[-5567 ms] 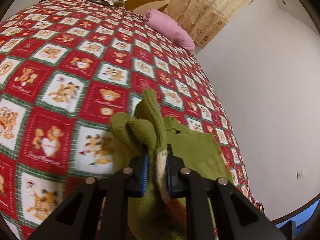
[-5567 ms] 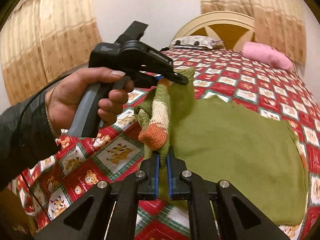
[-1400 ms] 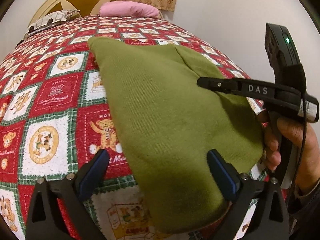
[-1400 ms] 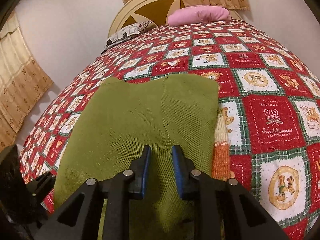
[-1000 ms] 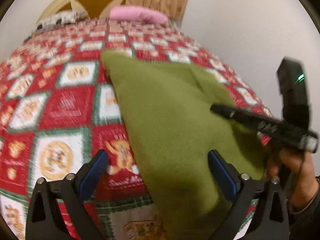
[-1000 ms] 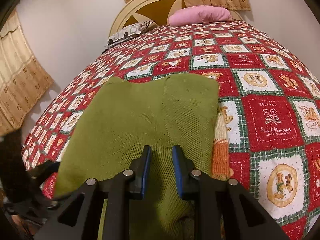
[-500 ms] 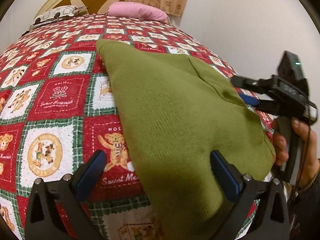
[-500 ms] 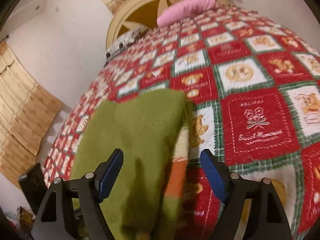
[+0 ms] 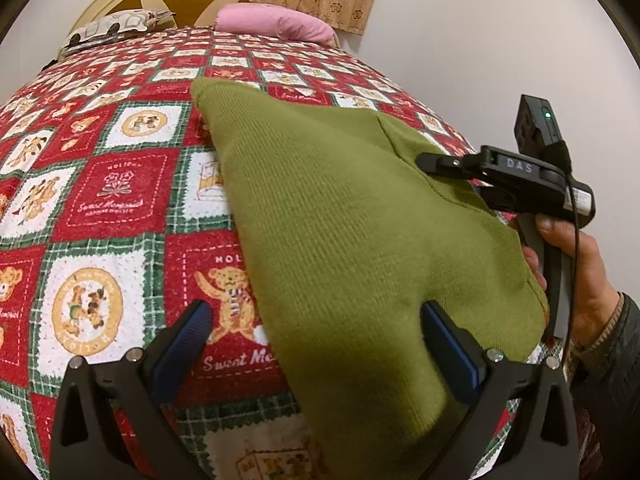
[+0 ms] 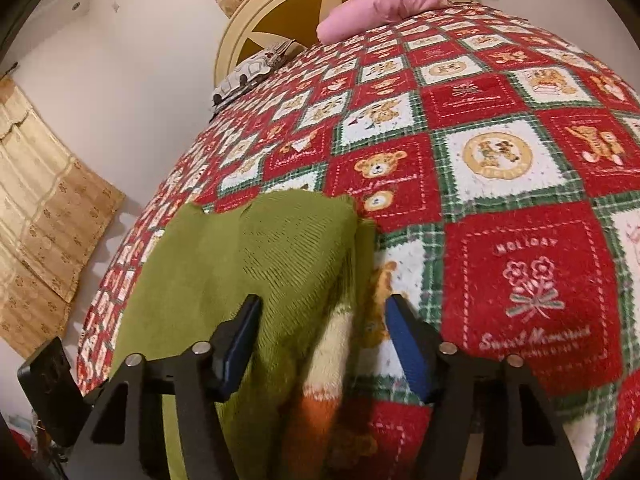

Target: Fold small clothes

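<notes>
An olive-green knit sweater (image 9: 340, 216) lies folded flat on the red, white and green bear-pattern quilt (image 9: 116, 192). My left gripper (image 9: 316, 332) is open and empty, its jaws wide over the sweater's near edge. My right gripper (image 10: 320, 336) is open and empty above the sweater's right edge (image 10: 264, 264), where a cream and orange striped cuff (image 10: 324, 364) shows. In the left wrist view the right gripper (image 9: 436, 162) hovers over the sweater's far right side, held by a hand.
A pink pillow (image 9: 276, 22) and a patterned pillow (image 9: 112, 30) lie by the cream headboard (image 10: 280, 4). A white wall (image 9: 480, 32) runs along the bed's right side. Beige curtains (image 10: 44, 208) hang at the left.
Both grippers held the sweater's sleeve 5.6 s ago. The left had let go by 1.4 s ago. The right let go within the last second and shifted to the sweater's right edge.
</notes>
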The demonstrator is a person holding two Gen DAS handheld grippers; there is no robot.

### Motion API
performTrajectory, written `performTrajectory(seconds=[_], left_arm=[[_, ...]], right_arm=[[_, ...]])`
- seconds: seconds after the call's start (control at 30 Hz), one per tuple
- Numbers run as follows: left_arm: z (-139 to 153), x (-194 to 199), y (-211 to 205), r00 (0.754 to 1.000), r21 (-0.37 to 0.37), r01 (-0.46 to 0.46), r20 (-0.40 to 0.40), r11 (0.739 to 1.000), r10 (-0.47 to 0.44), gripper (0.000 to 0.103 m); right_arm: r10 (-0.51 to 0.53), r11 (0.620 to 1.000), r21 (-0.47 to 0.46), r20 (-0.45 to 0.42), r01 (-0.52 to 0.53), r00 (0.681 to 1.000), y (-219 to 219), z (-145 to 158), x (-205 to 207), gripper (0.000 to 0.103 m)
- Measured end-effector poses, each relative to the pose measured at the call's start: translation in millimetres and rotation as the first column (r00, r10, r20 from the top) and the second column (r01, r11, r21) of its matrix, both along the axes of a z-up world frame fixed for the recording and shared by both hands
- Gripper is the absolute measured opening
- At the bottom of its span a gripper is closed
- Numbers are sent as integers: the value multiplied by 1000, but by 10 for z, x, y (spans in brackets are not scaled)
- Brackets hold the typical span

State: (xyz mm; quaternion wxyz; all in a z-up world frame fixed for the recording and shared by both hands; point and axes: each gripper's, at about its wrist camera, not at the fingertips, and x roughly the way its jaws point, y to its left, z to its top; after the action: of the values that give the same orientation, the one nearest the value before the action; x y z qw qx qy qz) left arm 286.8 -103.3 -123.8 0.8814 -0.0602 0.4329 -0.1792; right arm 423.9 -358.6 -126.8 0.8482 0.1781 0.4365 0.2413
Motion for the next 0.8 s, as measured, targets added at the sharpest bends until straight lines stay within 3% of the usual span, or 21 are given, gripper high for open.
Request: performTrajectory(seconds=[0.2, 0.27, 0.6, 0.8], left_arm=[[-3, 12, 5, 1000, -5, 1, -1, 1000, -1, 103], [-6, 11, 1, 1000, -2, 1, 0, 1000, -1, 103], [-11, 30, -3, 1000, -1, 1, 1, 1000, -1, 103], [-10, 44, -16, 1000, -1, 2, 2, 1000, -2, 103]], right_arm=[[34, 999, 22, 7, -34, 999, 53, -20, 9, 53], [56, 997, 46, 12, -56, 998, 78, -24, 12, 45], [68, 996, 50, -3, -68, 998, 204, -70, 67, 47], [59, 998, 4, 38, -59, 998, 253, -52, 7, 46]])
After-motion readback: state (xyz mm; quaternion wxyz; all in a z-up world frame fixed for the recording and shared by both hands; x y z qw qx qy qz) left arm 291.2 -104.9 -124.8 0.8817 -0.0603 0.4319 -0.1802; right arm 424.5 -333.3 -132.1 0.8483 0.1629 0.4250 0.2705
